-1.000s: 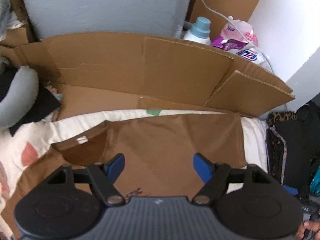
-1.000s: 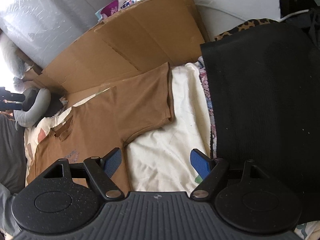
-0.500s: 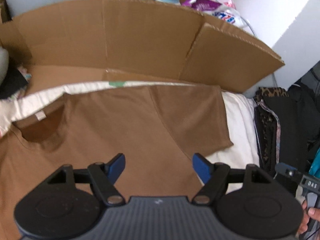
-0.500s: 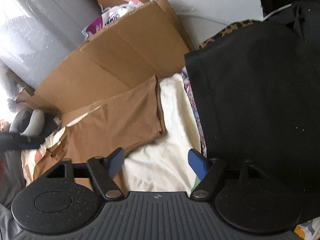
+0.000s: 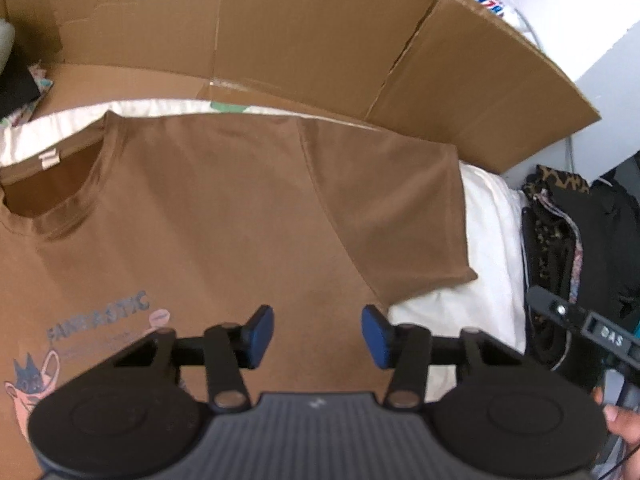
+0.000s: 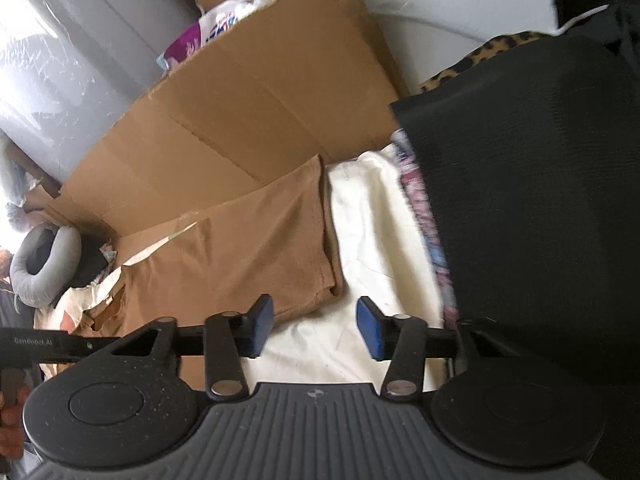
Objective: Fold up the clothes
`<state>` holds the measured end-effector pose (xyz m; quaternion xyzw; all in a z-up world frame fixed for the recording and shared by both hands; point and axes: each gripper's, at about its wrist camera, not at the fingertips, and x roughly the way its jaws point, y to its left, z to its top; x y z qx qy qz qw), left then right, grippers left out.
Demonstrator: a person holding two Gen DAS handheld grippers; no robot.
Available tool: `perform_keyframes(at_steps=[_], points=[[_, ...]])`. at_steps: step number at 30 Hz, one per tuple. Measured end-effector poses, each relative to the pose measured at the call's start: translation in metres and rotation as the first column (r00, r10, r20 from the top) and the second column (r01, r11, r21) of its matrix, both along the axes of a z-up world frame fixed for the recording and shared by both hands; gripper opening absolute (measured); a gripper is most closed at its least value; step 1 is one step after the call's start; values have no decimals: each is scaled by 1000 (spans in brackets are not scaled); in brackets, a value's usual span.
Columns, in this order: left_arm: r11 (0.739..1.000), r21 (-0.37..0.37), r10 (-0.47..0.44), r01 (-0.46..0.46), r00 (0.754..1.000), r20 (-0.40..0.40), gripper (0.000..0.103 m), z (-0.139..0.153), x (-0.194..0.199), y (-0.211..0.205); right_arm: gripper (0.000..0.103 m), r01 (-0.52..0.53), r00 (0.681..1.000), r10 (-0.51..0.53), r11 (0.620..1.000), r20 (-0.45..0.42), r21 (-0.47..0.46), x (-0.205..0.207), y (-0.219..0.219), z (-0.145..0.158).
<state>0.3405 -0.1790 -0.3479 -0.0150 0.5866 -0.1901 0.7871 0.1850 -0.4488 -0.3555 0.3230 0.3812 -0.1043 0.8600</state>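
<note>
On a cream sheet lies a brown T-shirt, spread flat, front up, with folded cardboard behind it. Above the shirt's chest hover the left tongs, partly open after narrowing, holding nothing. Beside the sleeve hem, the right tongs have likewise been closing, still apart and empty over the sheet. Dark clothes are piled at the right.

Brown T-shirt flat, unfolded
</note>
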Motion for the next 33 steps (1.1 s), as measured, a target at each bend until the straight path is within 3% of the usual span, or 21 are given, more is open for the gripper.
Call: perform_keyframes(at_steps=[6, 11, 17, 20, 23, 29, 33], points=[[1000, -10, -19, 19, 1000, -13, 30, -22, -3, -7, 44, -46, 998, 46, 999, -41, -3, 34, 8, -23], [998, -17, -66, 66, 998, -15, 16, -39, -4, -18, 44, -22, 994, 25, 999, -103, 25, 53, 9, -44], [993, -29, -114, 113, 993, -15, 12, -54, -1, -35, 42, 35, 986, -23, 997, -166, 67, 67, 8, -63], [991, -30, -134, 133, 991, -14, 12, -60, -2, -42, 21, 59, 984, -45, 995, -175, 76, 68, 6, -66], [989, -30, -143, 143, 990, -15, 12, -65, -3, -48, 10, 79, 985, -64, 993, -160, 91, 66, 1, -65], [989, -25, -143, 143, 990, -14, 12, -74, -4, -51, 7, 92, 992, -84, 993, -97, 79, 59, -3, -54], [988, -19, -151, 150, 989, -12, 11, -79, -3, -55, 12, 151, 983, -131, 976, -124, 160, 56, -10, -63]])
